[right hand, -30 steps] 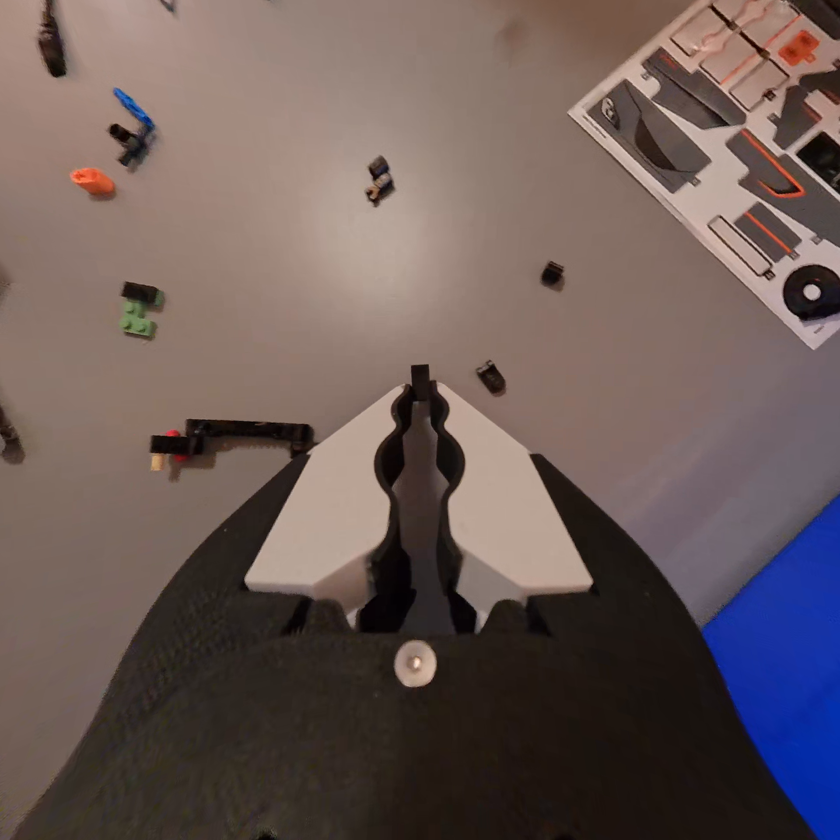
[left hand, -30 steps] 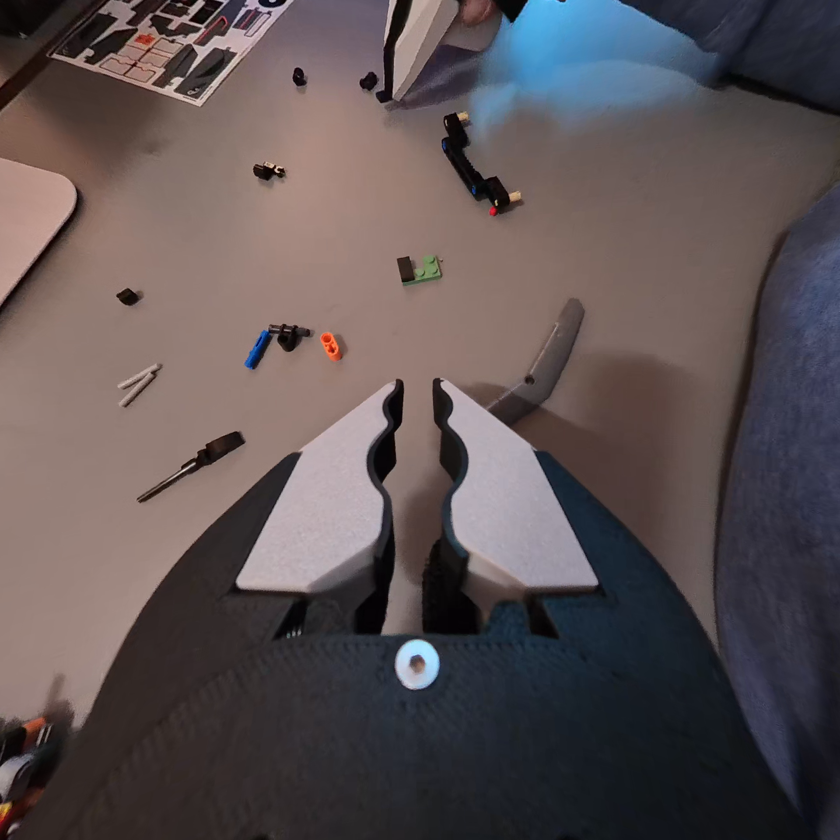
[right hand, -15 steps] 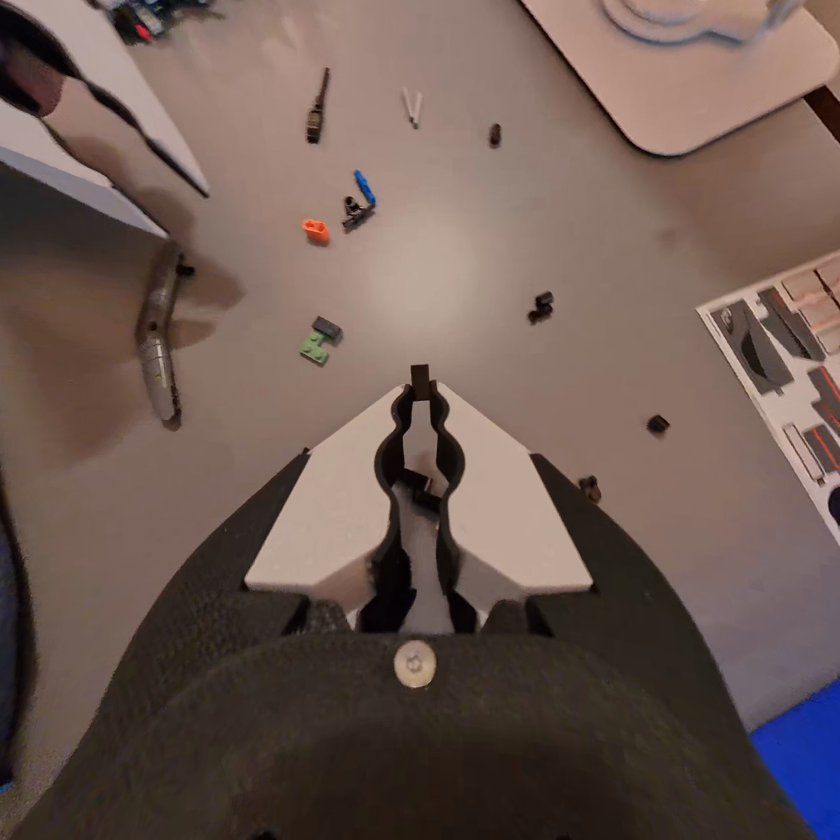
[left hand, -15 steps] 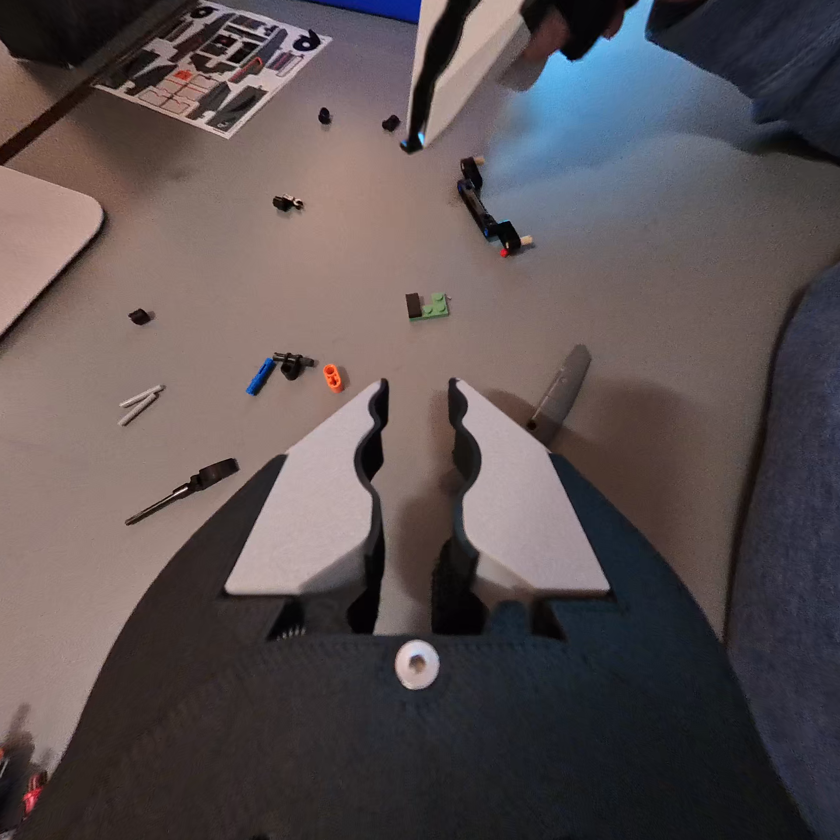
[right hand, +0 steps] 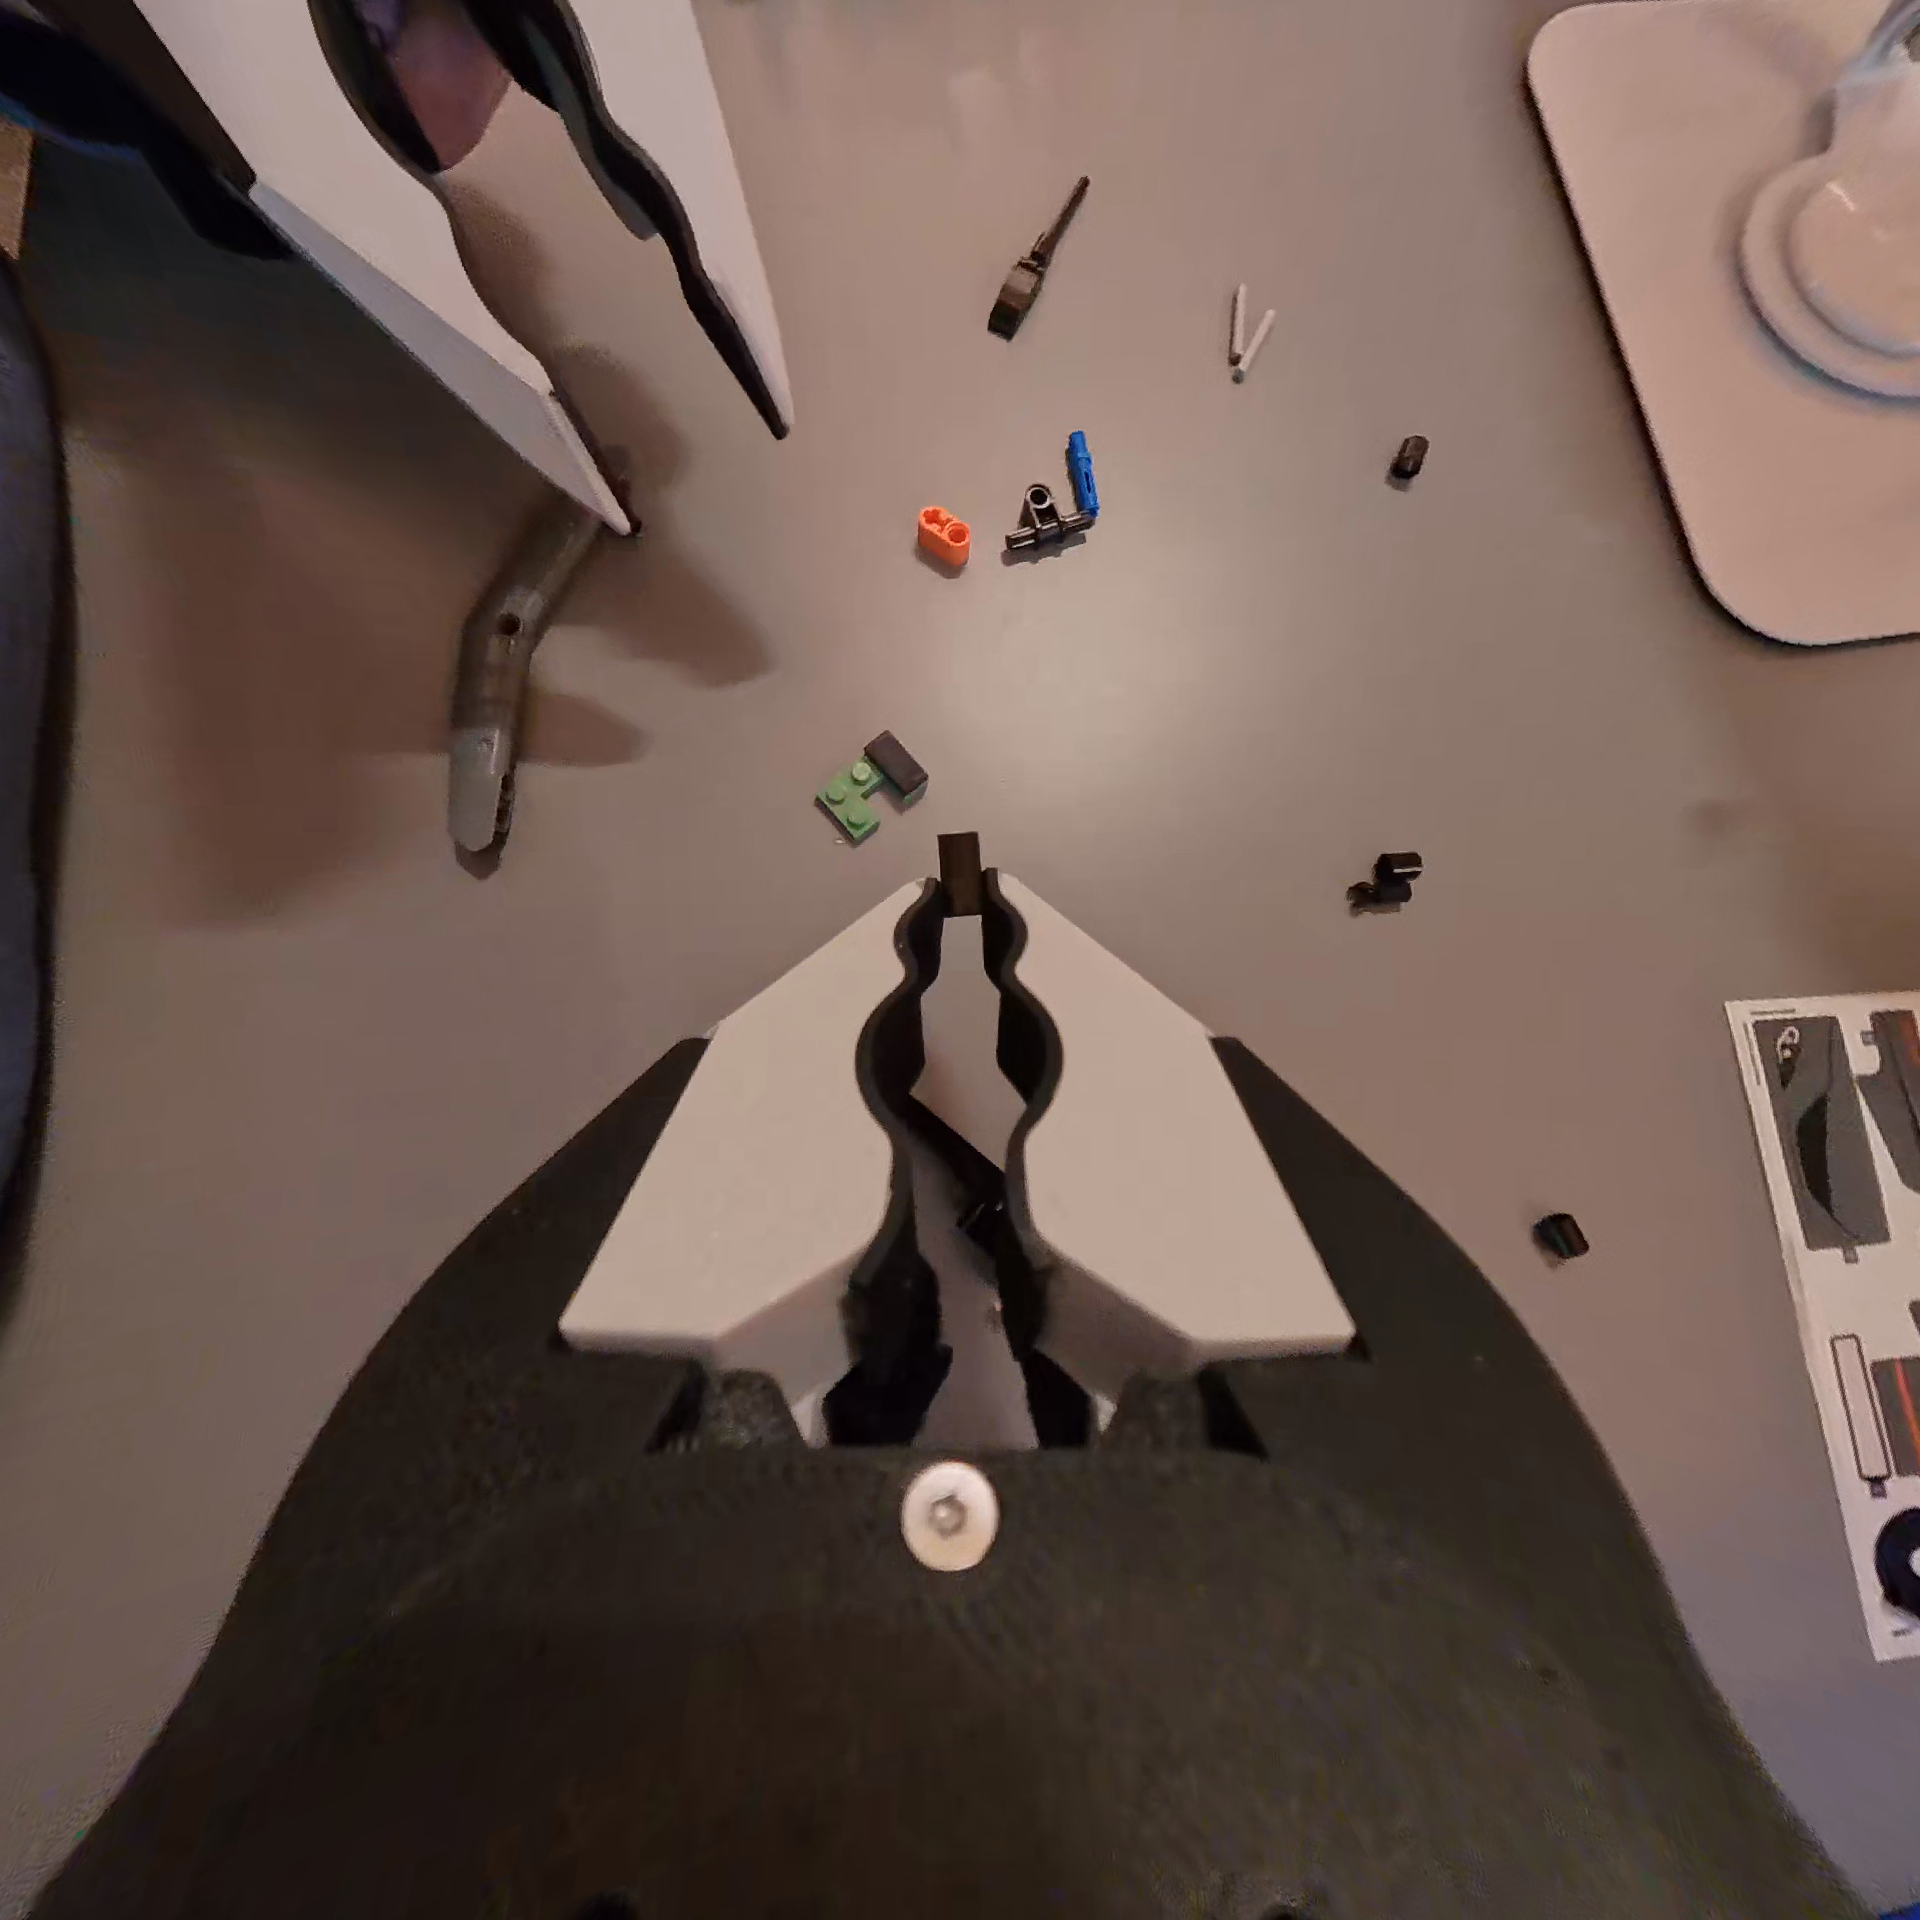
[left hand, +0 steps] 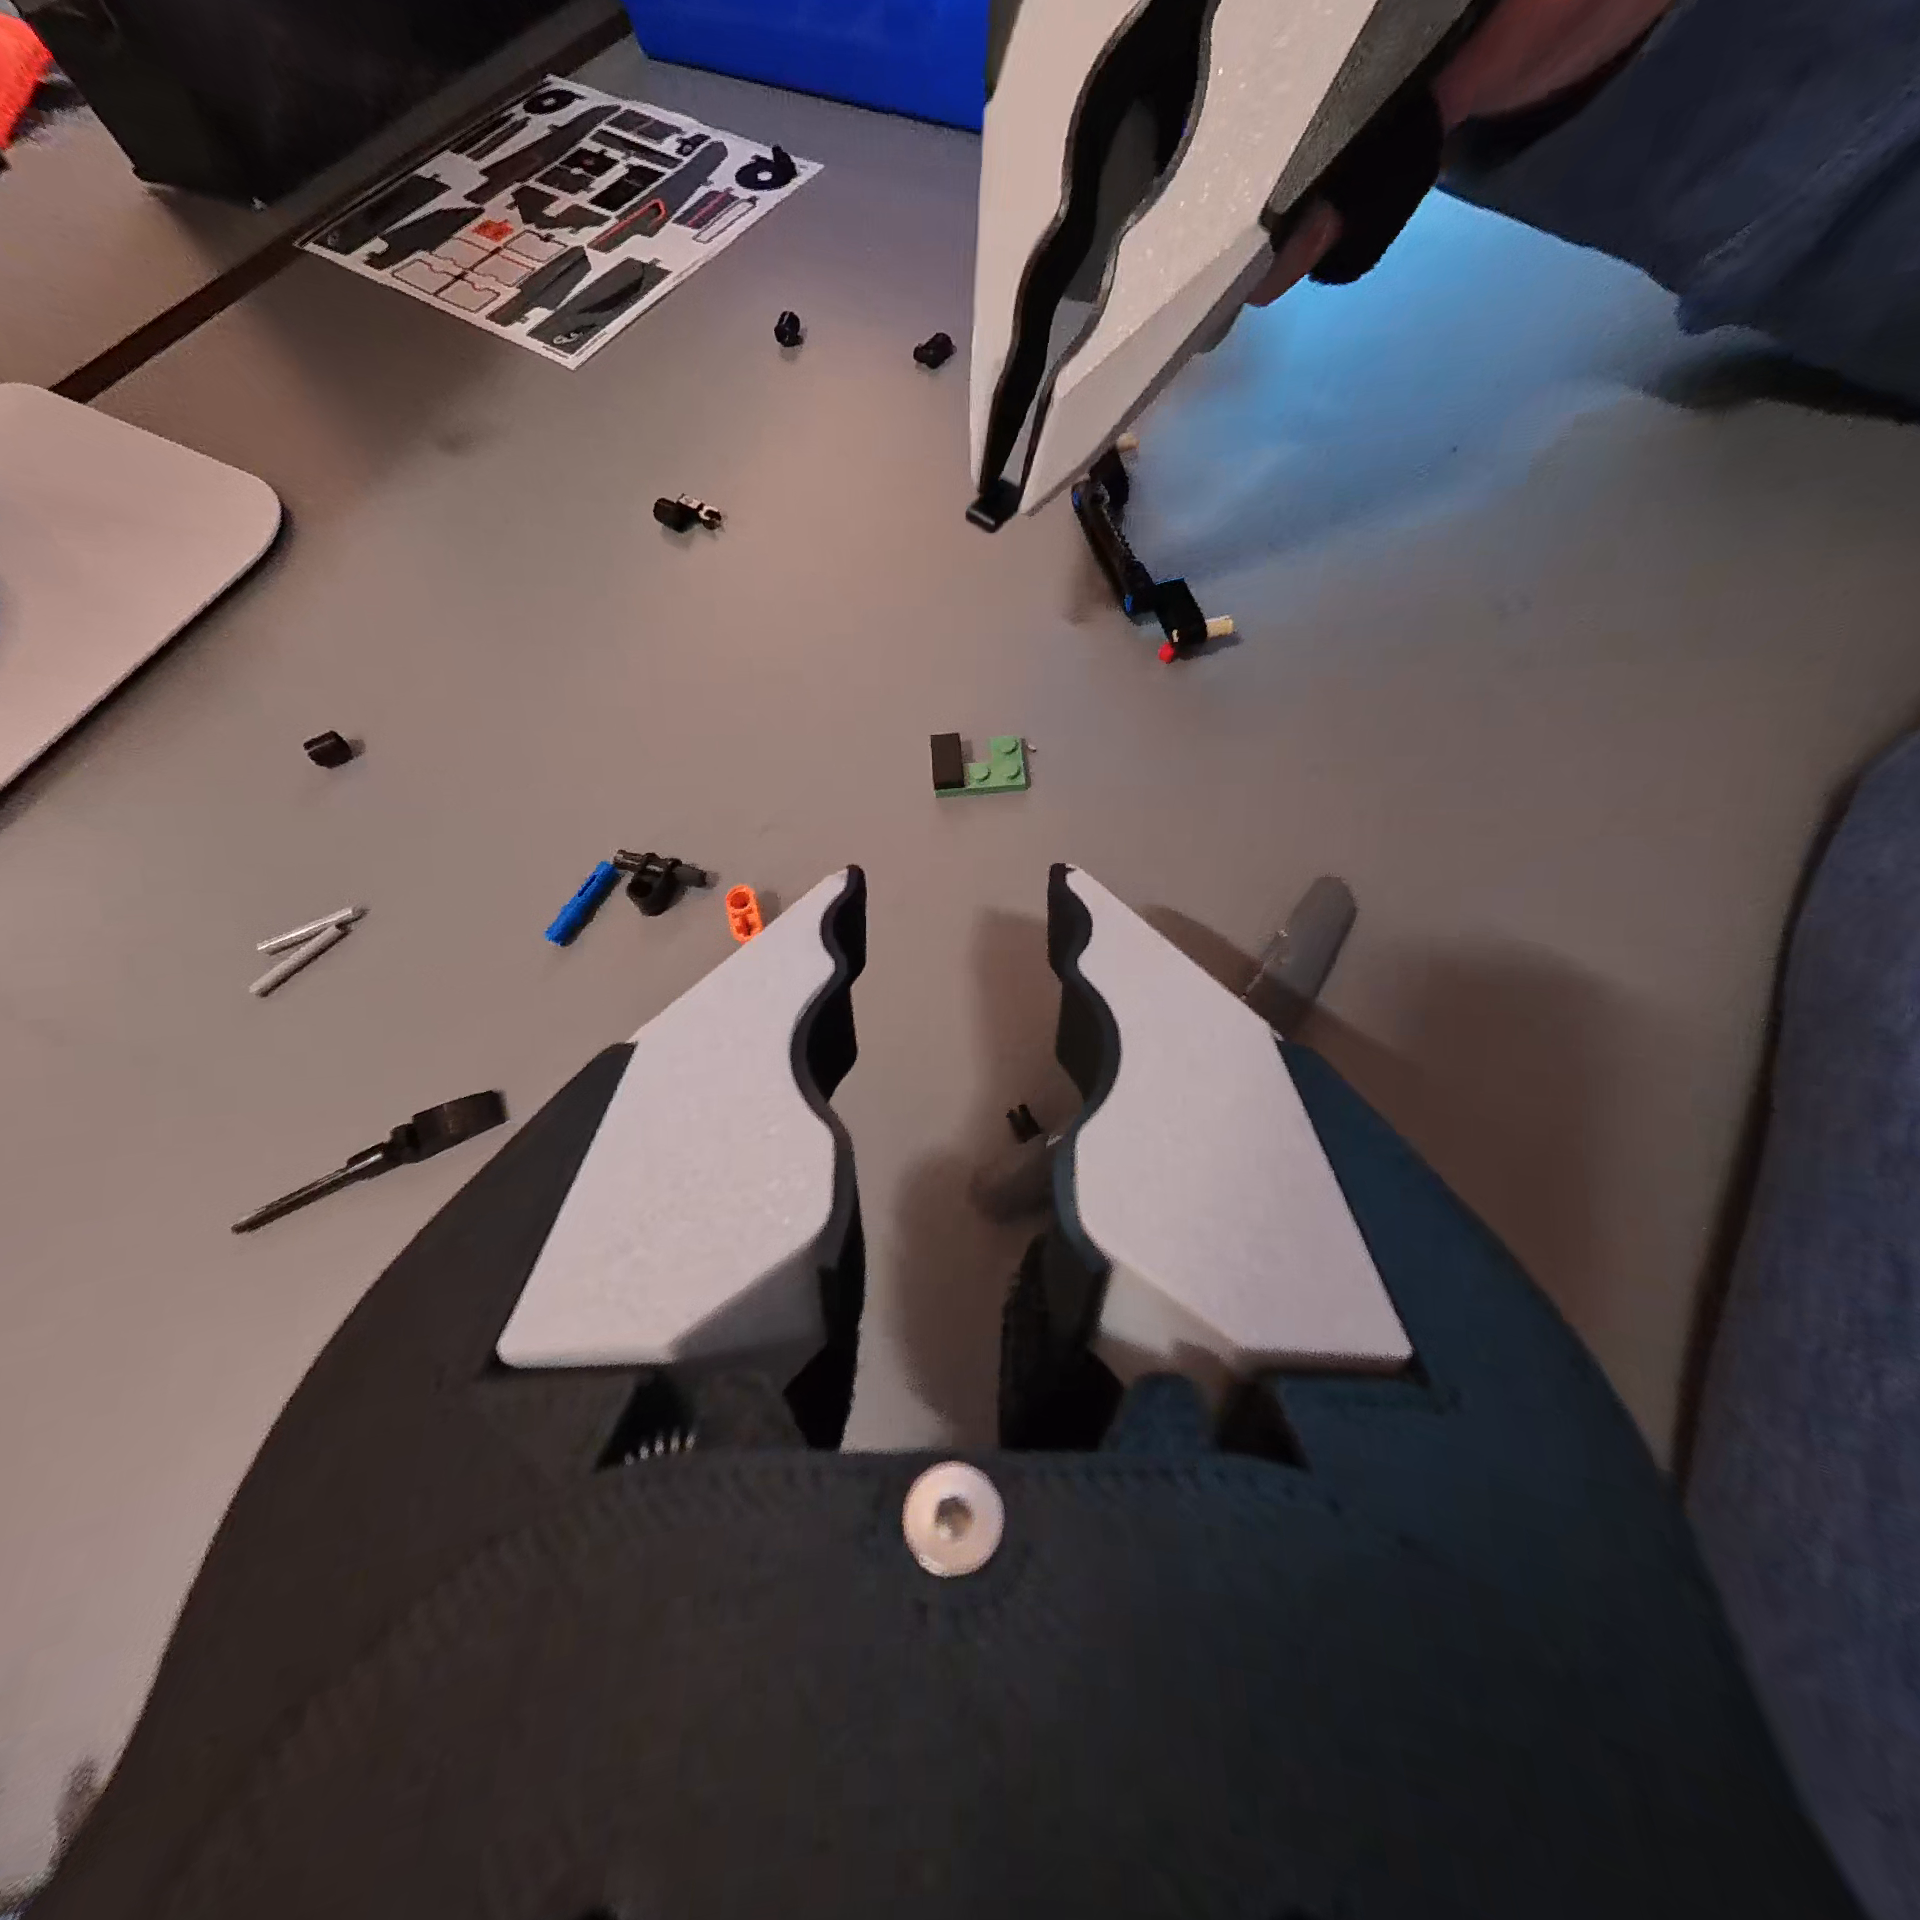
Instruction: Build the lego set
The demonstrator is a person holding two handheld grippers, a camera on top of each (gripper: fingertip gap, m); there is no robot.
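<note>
My right gripper (right hand: 961,890) is shut on a small black brick (right hand: 961,868) and holds it above the table, just short of a green plate (right hand: 854,805) that carries a black piece (right hand: 896,762). In the left wrist view the right gripper (left hand: 1000,507) hangs above the black beam assembly (left hand: 1138,571), with the green plate (left hand: 995,771) nearer to me. My left gripper (left hand: 954,894) is open and empty, over a grey curved piece (left hand: 1304,940). It also shows in the right wrist view (right hand: 701,478), beside the grey curved piece (right hand: 488,707).
Loose parts lie on the grey table: an orange piece (left hand: 742,912), a blue pin (left hand: 580,902), a black connector (left hand: 655,881), grey axles (left hand: 301,945), a long black piece (left hand: 384,1153). A sticker sheet (left hand: 561,208), blue box (left hand: 810,42) and white mat (left hand: 104,561) lie further off. Tip to tip, the grippers are about 10 centimetres apart. About 7 centimetres separates my left fingertips from the black connector (left hand: 655,881). Seen from the right wrist view (right hand: 1039,511) as well.
My left gripper has opened wider. My right gripper has moved with the black brick away from the sticker sheet, towards the green plate and the left gripper.
</note>
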